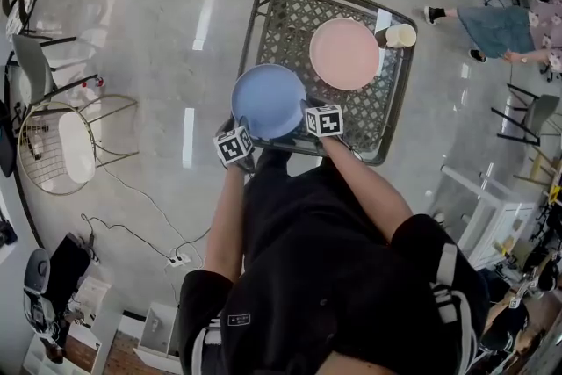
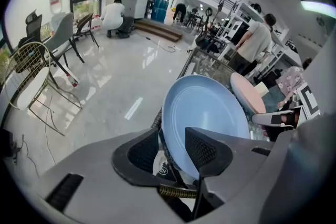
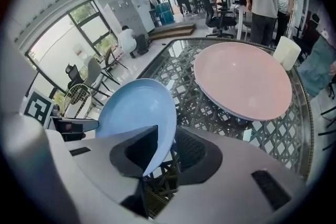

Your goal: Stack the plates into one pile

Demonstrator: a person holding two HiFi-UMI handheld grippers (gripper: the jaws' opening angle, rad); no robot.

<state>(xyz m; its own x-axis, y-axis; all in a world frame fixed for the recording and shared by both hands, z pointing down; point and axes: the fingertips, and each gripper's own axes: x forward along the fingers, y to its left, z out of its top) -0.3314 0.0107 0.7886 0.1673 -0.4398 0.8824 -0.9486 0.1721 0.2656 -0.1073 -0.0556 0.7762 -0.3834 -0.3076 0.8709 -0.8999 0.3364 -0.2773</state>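
A blue plate [image 1: 269,99] lies at the near left corner of the lattice-top table [image 1: 281,22], slightly over its edge. My left gripper [image 1: 240,127] stands open at the plate's near left rim; in the left gripper view the blue plate [image 2: 207,113] has its rim between the spread jaws of the left gripper [image 2: 170,149], with a gap on the left side. My right gripper [image 1: 308,107] is shut on the plate's near right rim, and the blue plate [image 3: 137,110] shows tilted in the right gripper [image 3: 167,147]. A pink plate [image 1: 344,54] rests on the table farther back right.
A white cup [image 1: 401,35] stands just right of the pink plate at the table's far right edge. A round wire chair [image 1: 61,145] and more chairs stand on the floor to the left. A person [image 1: 505,29] is beyond the table at the right. A cable with a power strip [image 1: 176,259] lies near my feet.
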